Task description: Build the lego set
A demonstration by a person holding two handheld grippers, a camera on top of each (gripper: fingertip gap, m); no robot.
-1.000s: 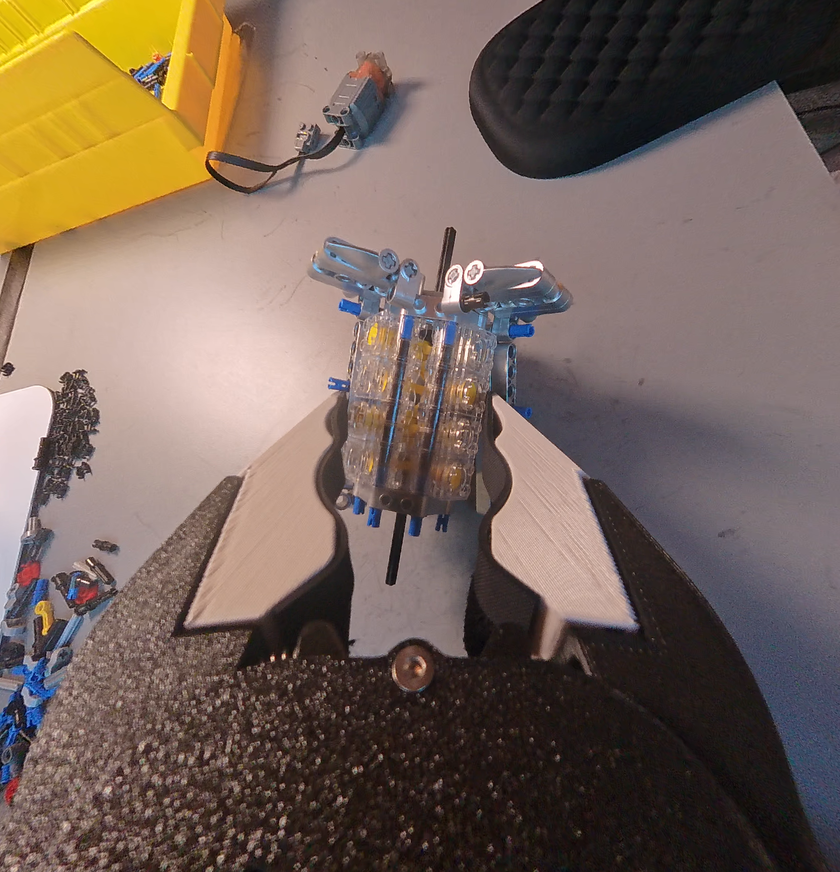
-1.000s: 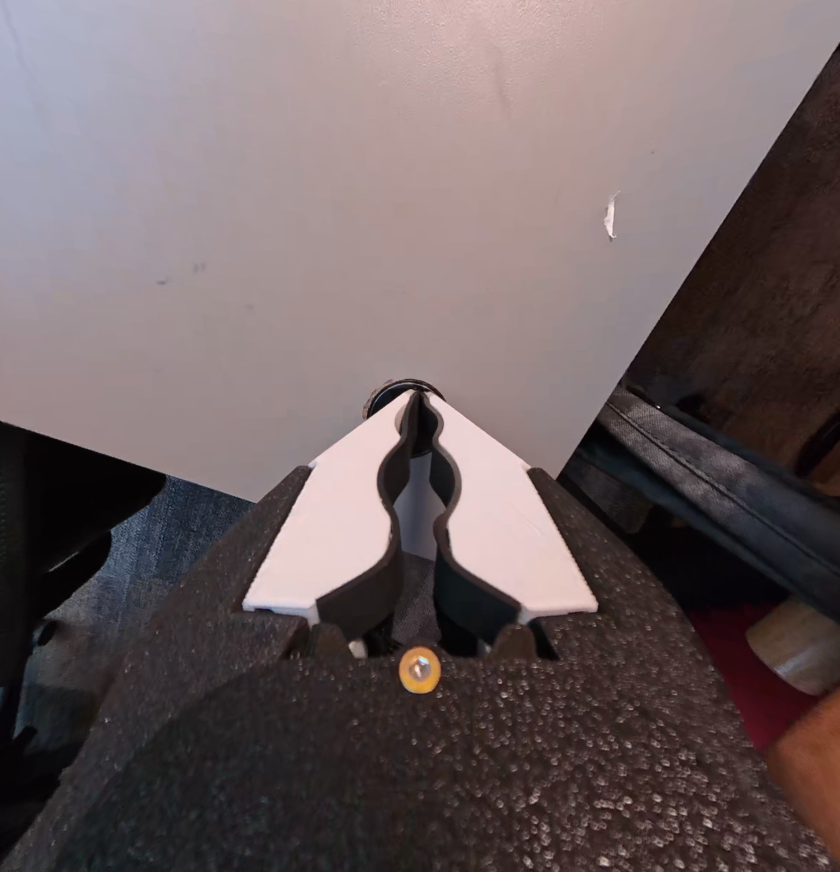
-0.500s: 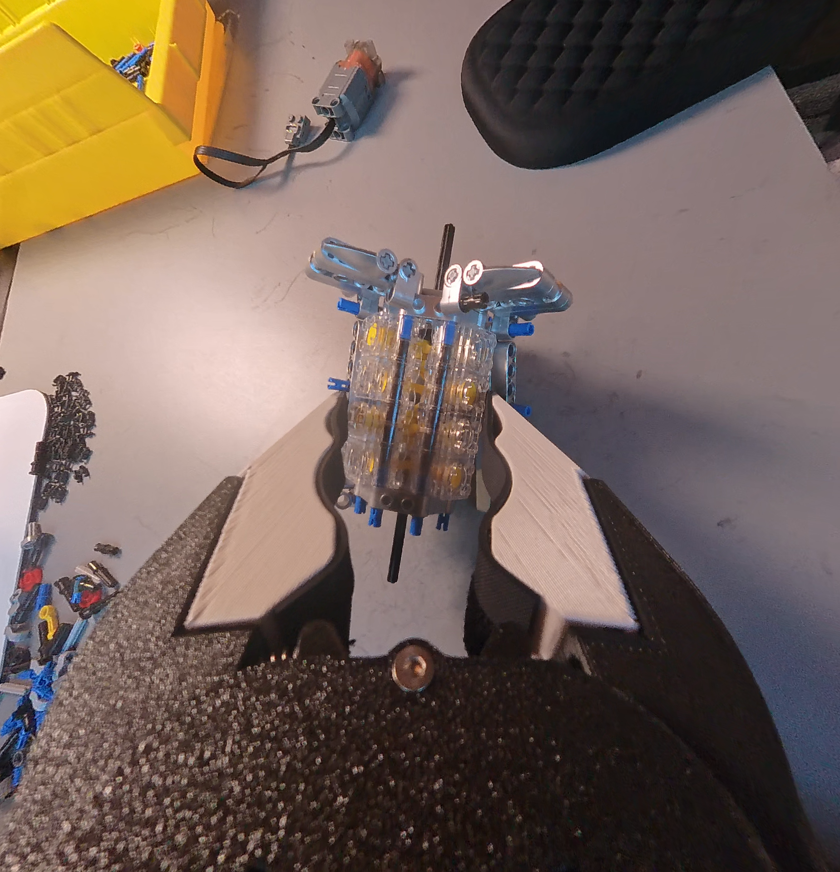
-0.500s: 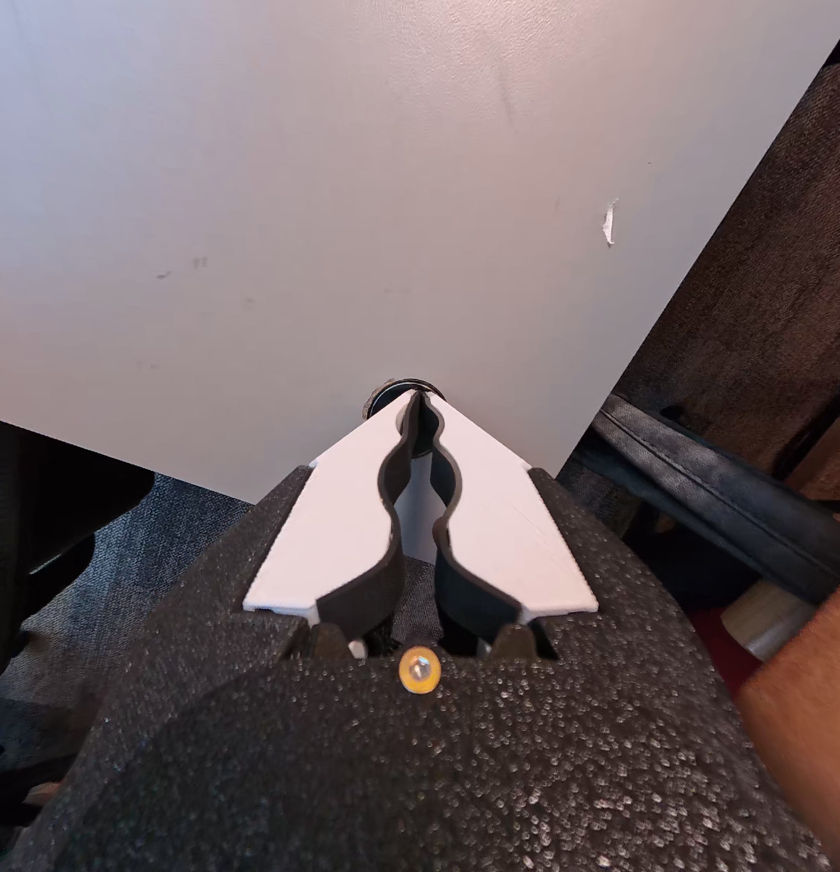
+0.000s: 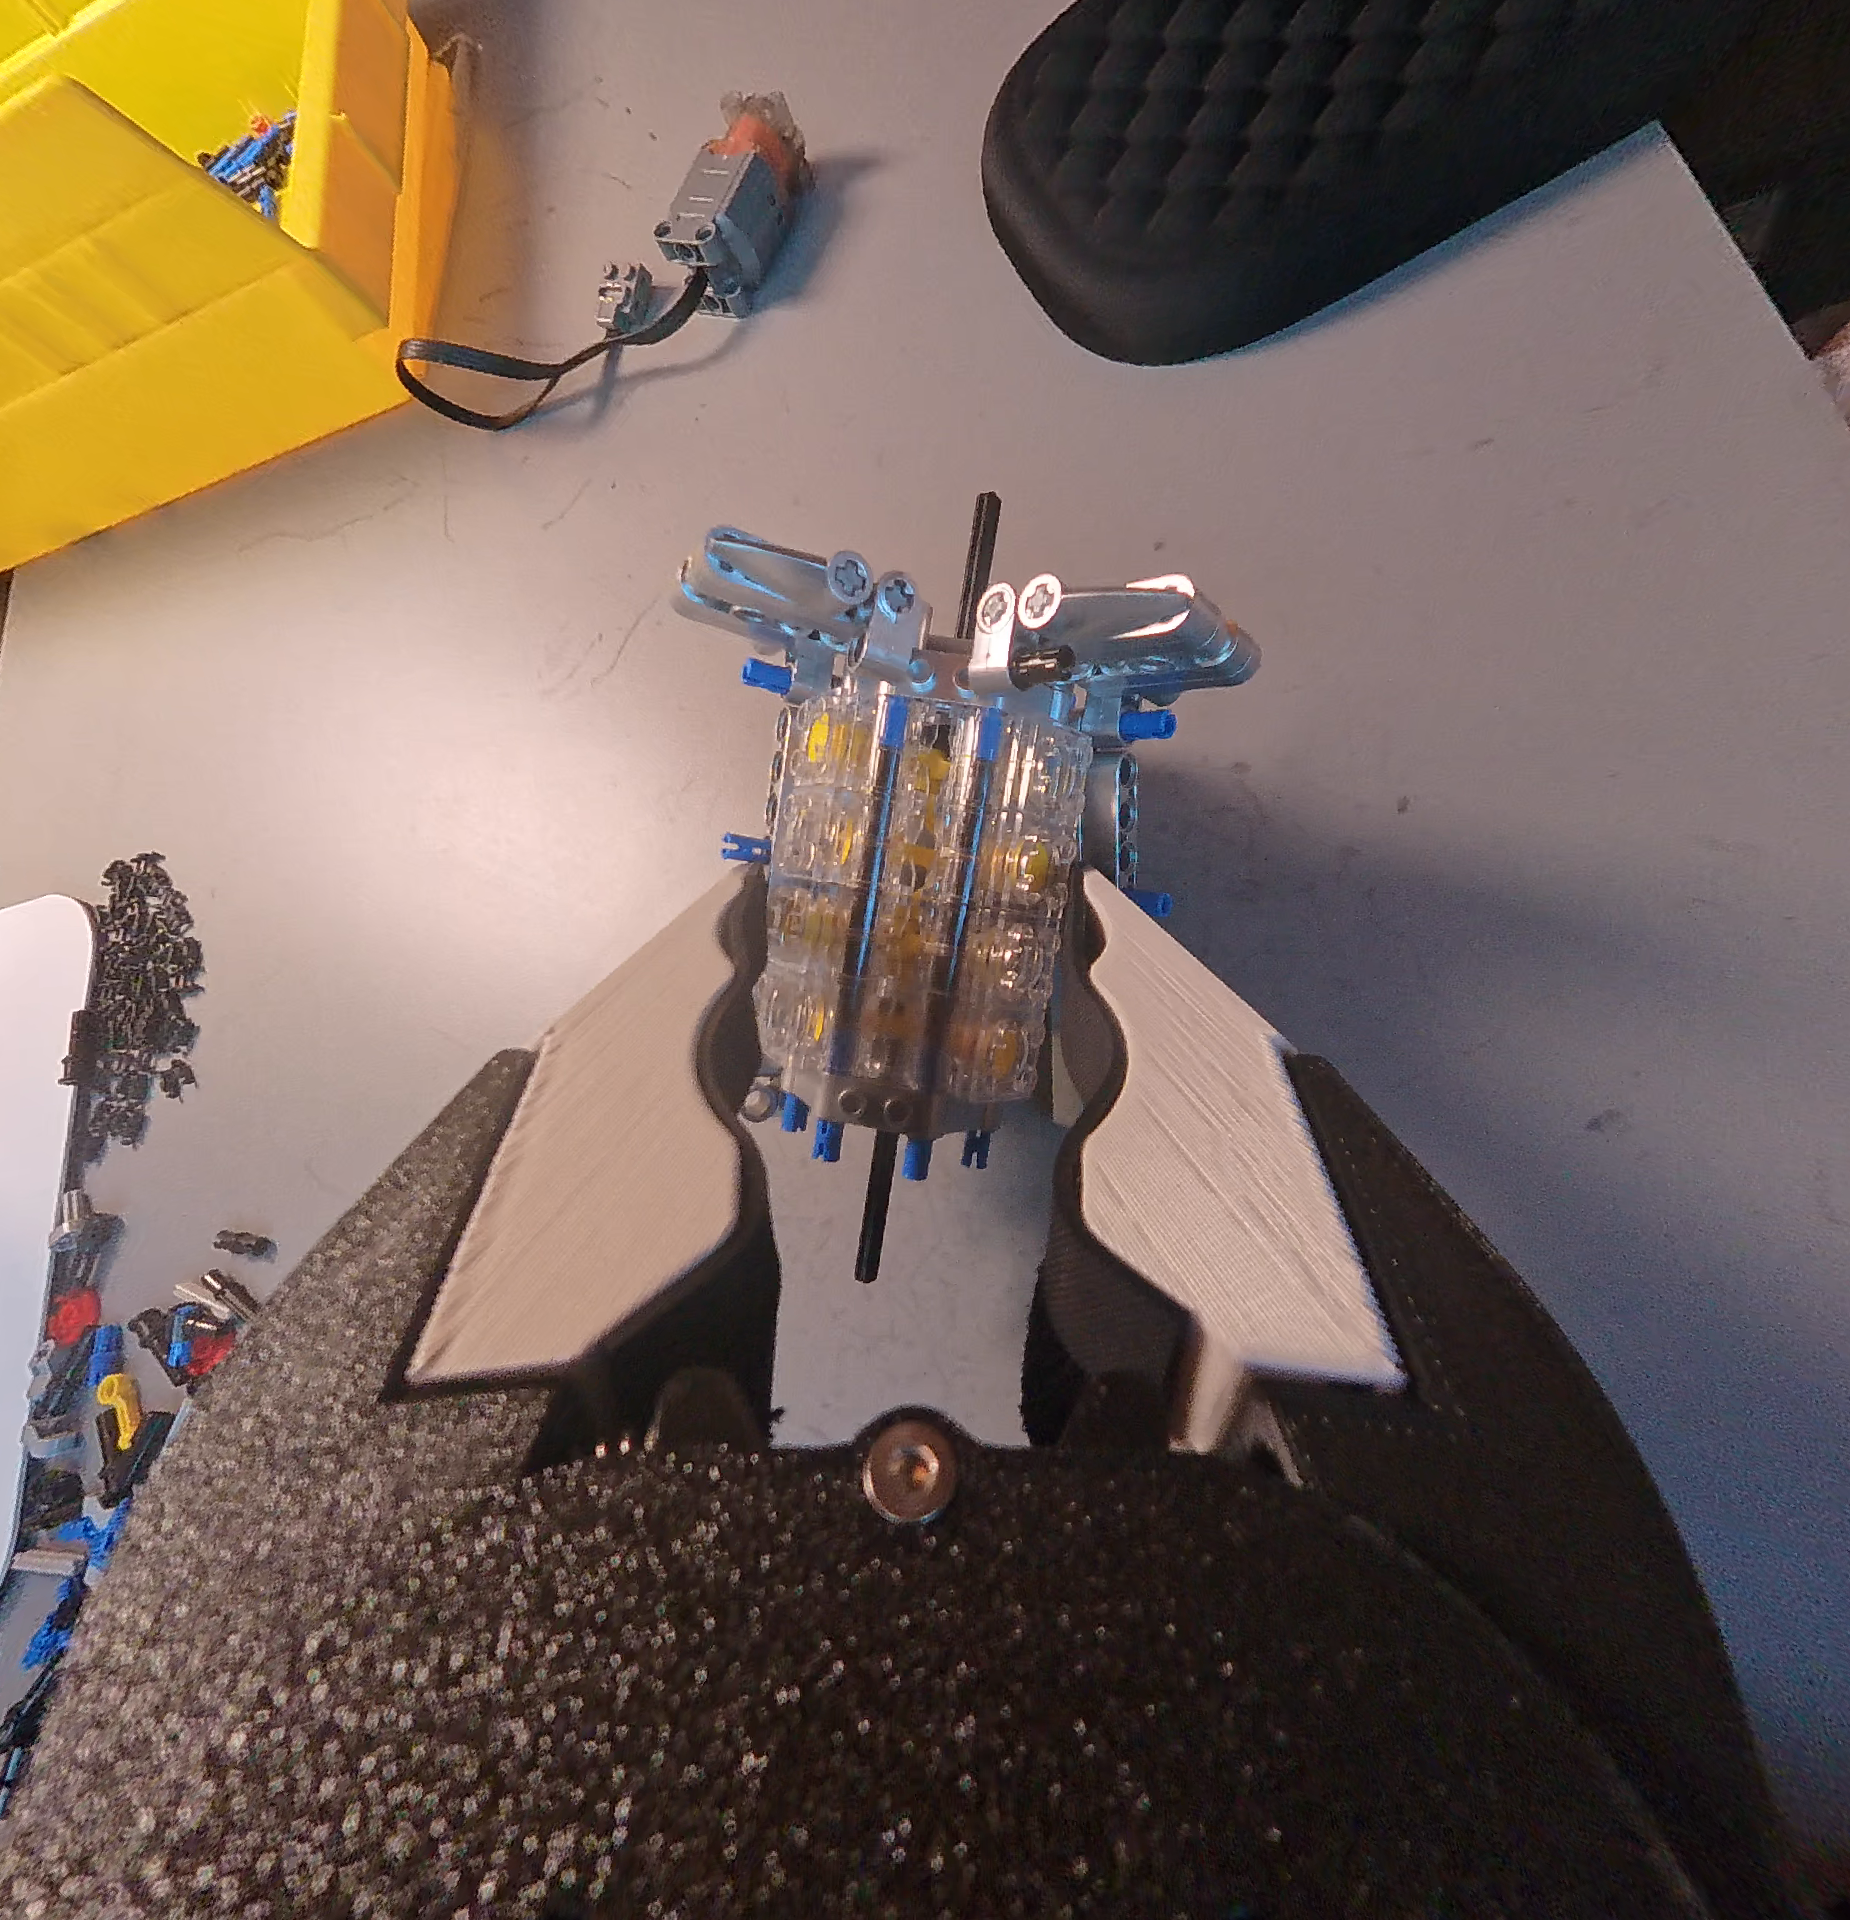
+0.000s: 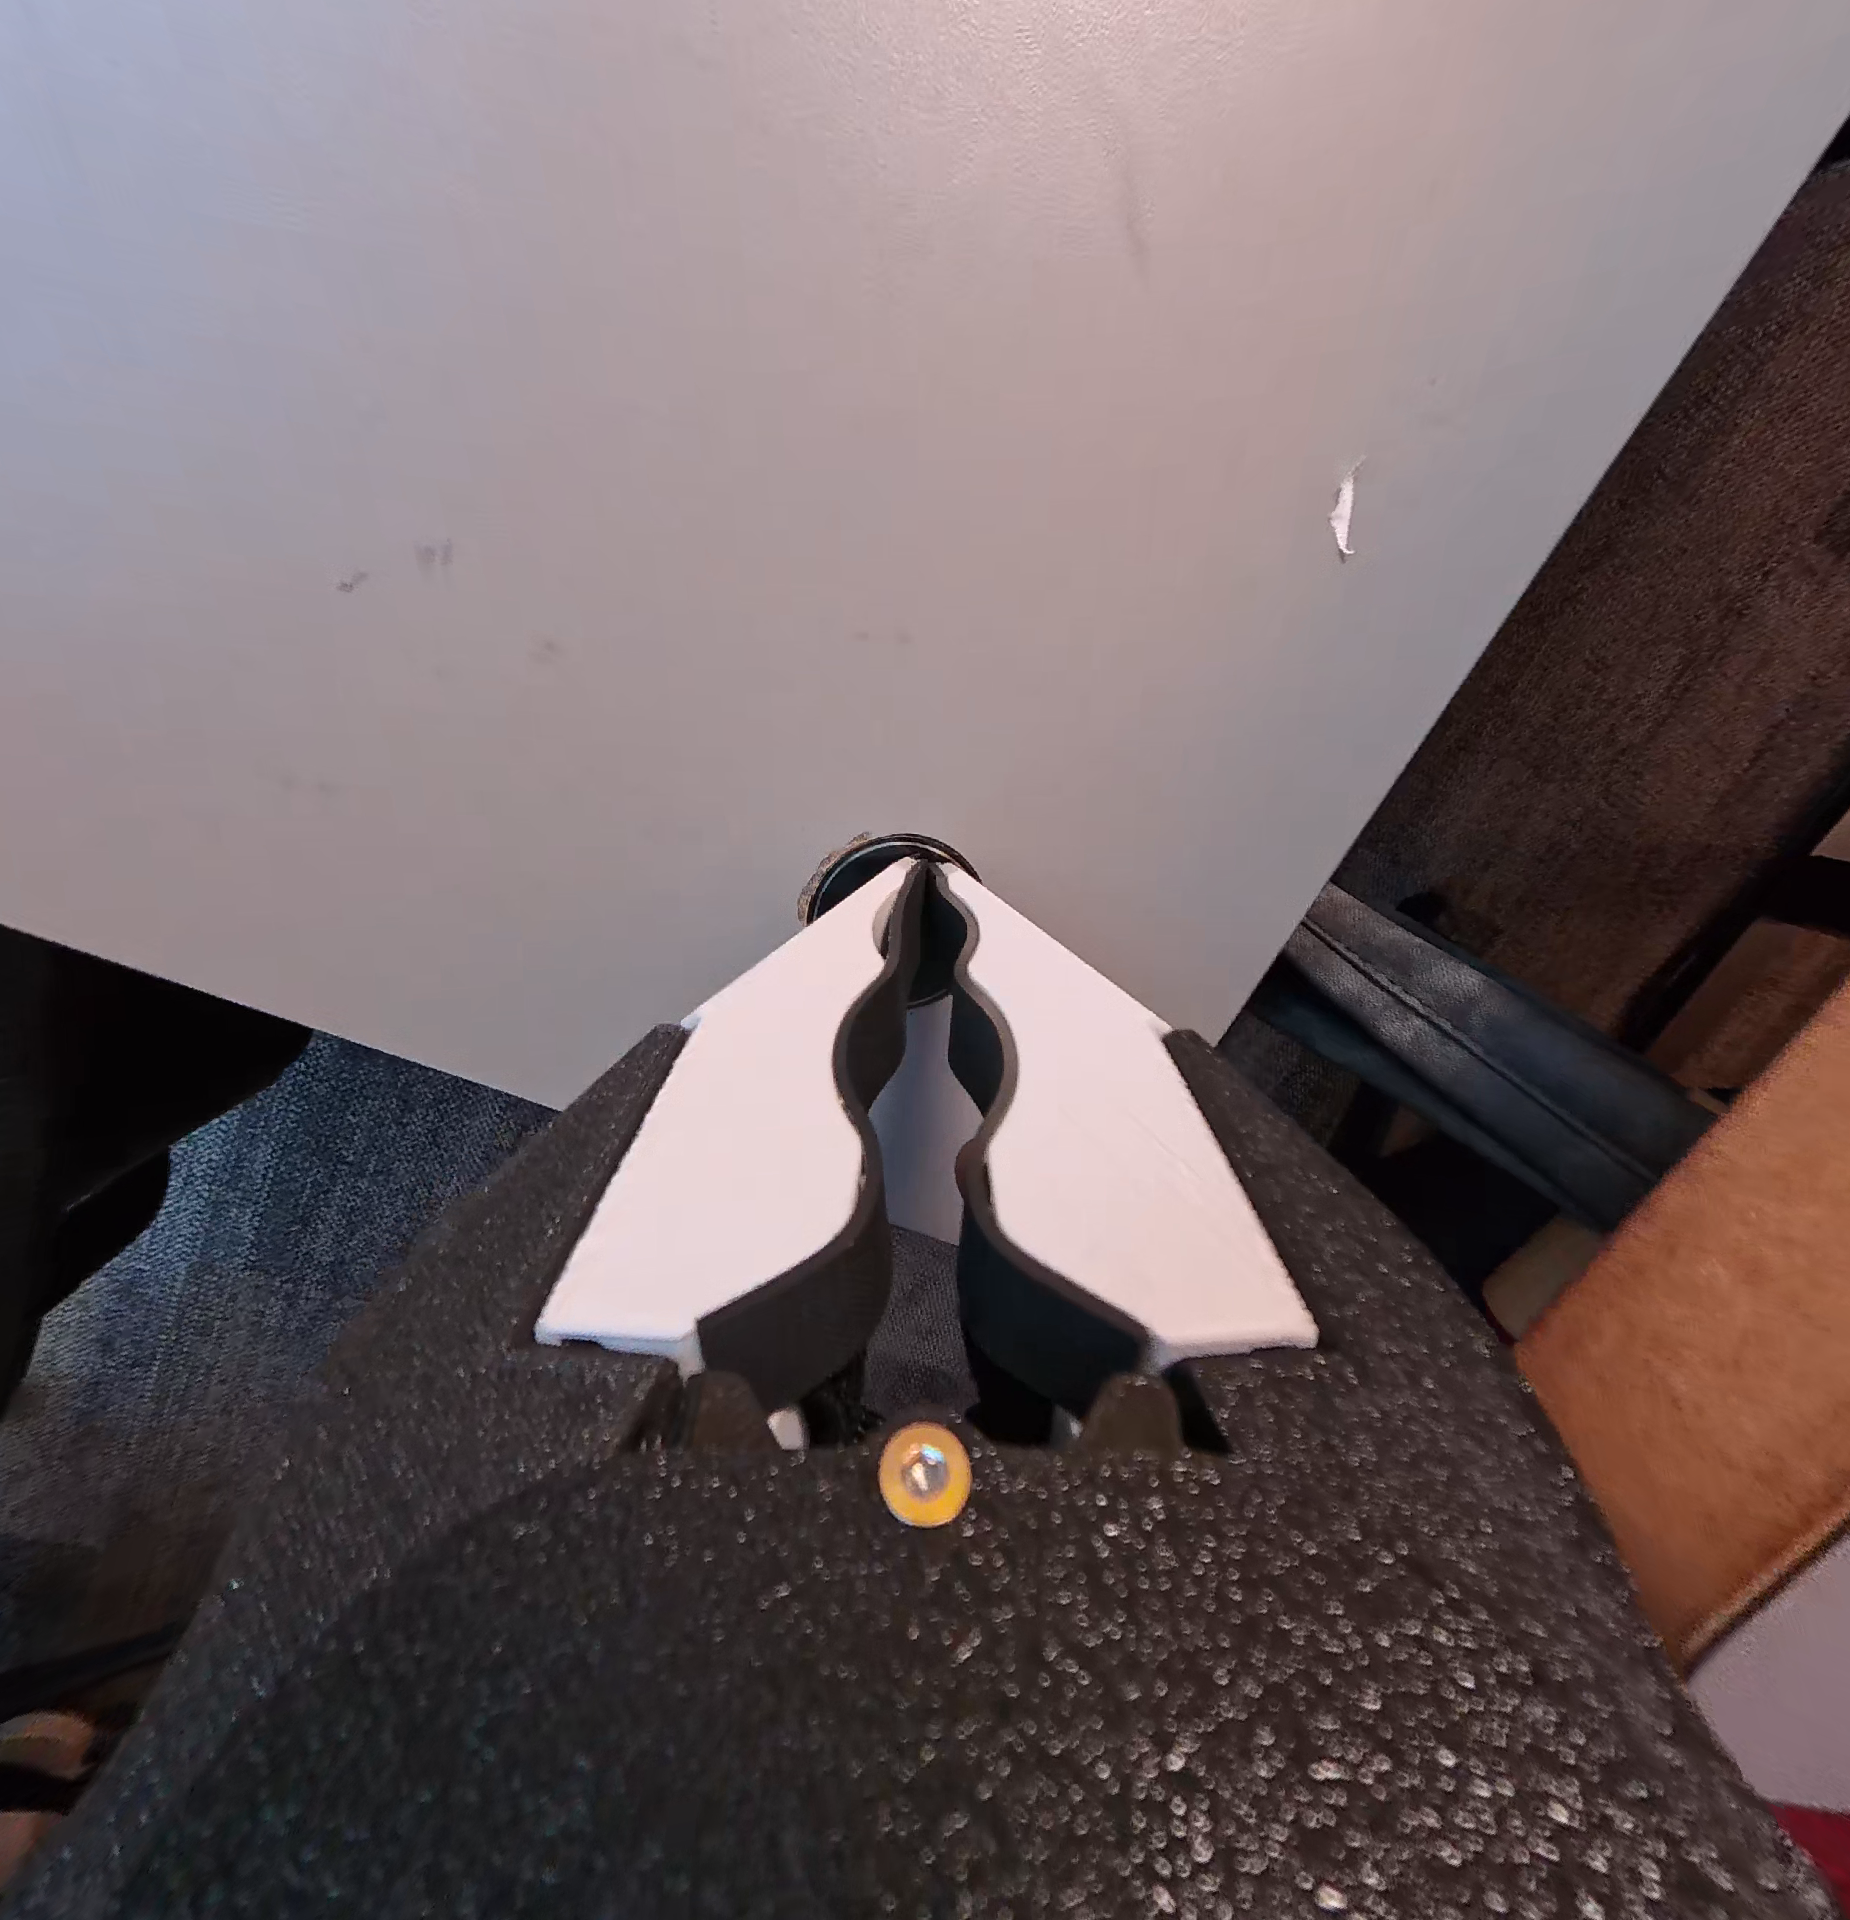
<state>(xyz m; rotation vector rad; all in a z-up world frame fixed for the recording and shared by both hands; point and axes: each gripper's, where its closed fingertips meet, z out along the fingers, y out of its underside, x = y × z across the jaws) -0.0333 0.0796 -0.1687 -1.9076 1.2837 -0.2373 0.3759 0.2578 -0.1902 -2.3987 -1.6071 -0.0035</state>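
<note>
My left gripper is shut on a toy brick assembly: a block of clear cylinders with yellow pieces inside, blue pins, grey arms at the far end and a black axle through it. It is over the grey table; I cannot tell whether it rests on it. My right gripper is shut on a small black round part that peeks out behind its tips, near the table's front edge.
A yellow bin holding small parts stands far left. A grey motor with a black cable lies beside it. A black padded rest is far right. Loose small parts lie left by a white sheet. A dark strap and brown fabric are right of the table.
Both grippers have drifted only slightly, so the background shifts a little. Both grips are unchanged.
</note>
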